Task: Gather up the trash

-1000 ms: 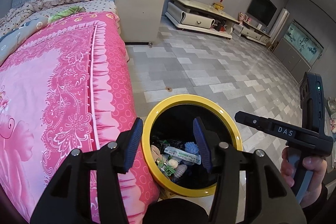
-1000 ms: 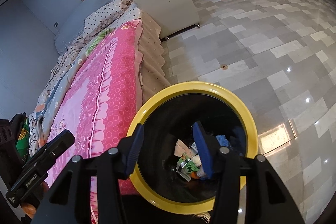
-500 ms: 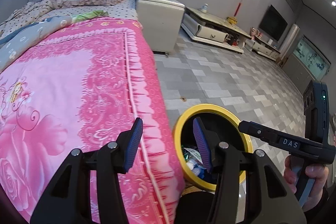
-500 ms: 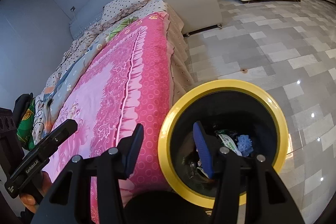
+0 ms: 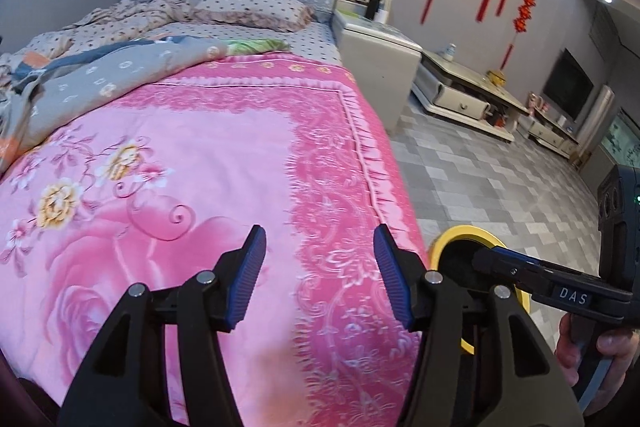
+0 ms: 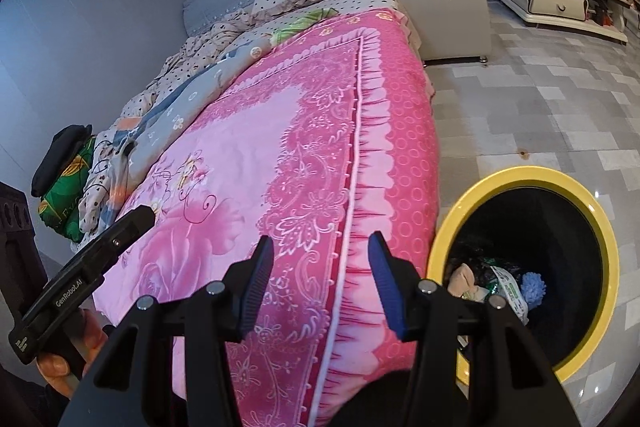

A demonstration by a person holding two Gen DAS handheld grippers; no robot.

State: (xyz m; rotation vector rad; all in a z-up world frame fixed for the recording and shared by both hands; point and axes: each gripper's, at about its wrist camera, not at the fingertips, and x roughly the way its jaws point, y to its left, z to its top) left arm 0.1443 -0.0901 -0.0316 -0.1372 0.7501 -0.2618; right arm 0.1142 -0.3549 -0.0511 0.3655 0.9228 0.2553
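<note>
A bed (image 5: 208,163) under a pink flowered cover is filling most of both views, with a rumpled grey quilt (image 5: 100,79) and a spotted pillow (image 5: 256,7) lying at its far end. On the grey tiled floor (image 6: 540,115), just beside the bed's right edge, a yellow-rimmed bin (image 6: 600,227) is standing upright, and the collected trash (image 6: 508,287) is sitting in its bottom: a crumpled wrapper, a beige wad and a blue fluffy ball. The left hand-held gripper (image 5: 318,277) is hovering over the near part of the pink cover with its blue pads spread apart and nothing between them; the right hand-held gripper (image 6: 320,283) is hanging over the bed's near right edge, equally spread and empty, with the bin to its right.

No loose litter is showing on the pink cover, so the step in hand is probably a search for the next piece. Doing it well is meaning sweeping the cameras slowly across the far bedding, where folds are hiding things, and checking the dark bundle (image 6: 64,179) at the far left edge of the bed, whose nature I cannot tell. Both hand-held grippers are best kept wide while approaching, coming down from above so the pads are pinching litter alone and not snagging the soft cover
</note>
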